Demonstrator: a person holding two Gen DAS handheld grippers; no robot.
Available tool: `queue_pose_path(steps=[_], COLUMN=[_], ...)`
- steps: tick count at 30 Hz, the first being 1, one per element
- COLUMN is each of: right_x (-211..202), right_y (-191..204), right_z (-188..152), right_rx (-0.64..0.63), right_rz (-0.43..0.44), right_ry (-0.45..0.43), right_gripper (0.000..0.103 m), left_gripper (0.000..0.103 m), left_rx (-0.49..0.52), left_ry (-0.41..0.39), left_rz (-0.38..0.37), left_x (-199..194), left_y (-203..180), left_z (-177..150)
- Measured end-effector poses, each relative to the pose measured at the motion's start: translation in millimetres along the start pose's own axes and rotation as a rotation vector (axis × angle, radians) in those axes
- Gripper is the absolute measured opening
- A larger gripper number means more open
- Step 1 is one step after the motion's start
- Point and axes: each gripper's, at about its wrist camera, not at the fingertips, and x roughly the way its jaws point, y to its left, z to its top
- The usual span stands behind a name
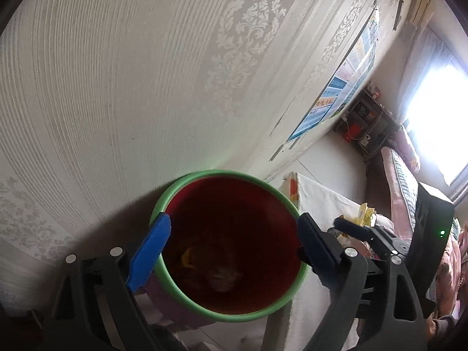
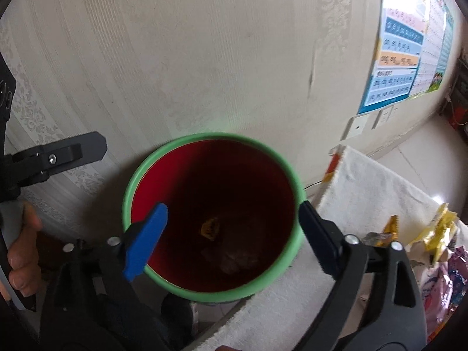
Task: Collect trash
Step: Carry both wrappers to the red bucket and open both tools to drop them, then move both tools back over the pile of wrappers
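A red bin with a green rim (image 1: 187, 178) stands against the wall; it also shows in the right wrist view (image 2: 137, 175). A yellow wrapper (image 2: 210, 227) and other dim scraps (image 1: 187, 256) lie at its bottom. My left gripper (image 1: 234, 242) is open and empty, its fingers straddling the bin mouth from above. My right gripper (image 2: 231, 234) is open and empty over the bin. Yellow and orange wrappers (image 2: 438, 228) lie on the white cloth to the right; the right gripper's finger (image 1: 354, 229) shows near them in the left wrist view.
A white towel-covered surface (image 2: 365, 181) sits right of the bin with colourful packets (image 2: 450, 269) at its right end. A patterned wall (image 1: 146, 87) with a poster (image 2: 397, 58) is behind. A shelf (image 1: 365, 117) and window (image 1: 438, 111) are far right.
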Motion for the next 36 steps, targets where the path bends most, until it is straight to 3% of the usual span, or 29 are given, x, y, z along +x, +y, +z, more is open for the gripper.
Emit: queue_pose_path(steps=[2, 7, 14, 26, 36], right_x=[-11.2, -45.8, -101.4, -176.1, -209.2], right_y=[-2.8, -17.0, -56.2, -150.1, -202.1], right_z=[-2.5, -15.2, -52.0, -128.4, -174.6], right_rx=[0.004, 0.018, 0.098, 0.268, 0.360], right_rz=[-0.009, -0.053, -0.126, -0.278, -0.353], right_ry=[-0.021, -0.050, -0.077, -0.094, -0.100], right_gripper=[0.098, 0.098, 0.098, 0.098, 0.098], left_gripper=[0.095, 0.095, 0.095, 0.095, 0.095], left_rx=[0.011, 0.057, 0.120, 0.231, 0.325], left_ry=[-0.013, -0.025, -0.010, 0.081, 0.144], left_rz=[0.011, 0.034, -0.015, -0.120, -0.138], left_x=[-4.5, -9.1, -10.7, 5.9, 29.5], left_y=[-6.7, -29.5, -81.8, -179.7, -234.3], left_z=[-2.0, -7.1, -29.8, -84.5, -111.7])
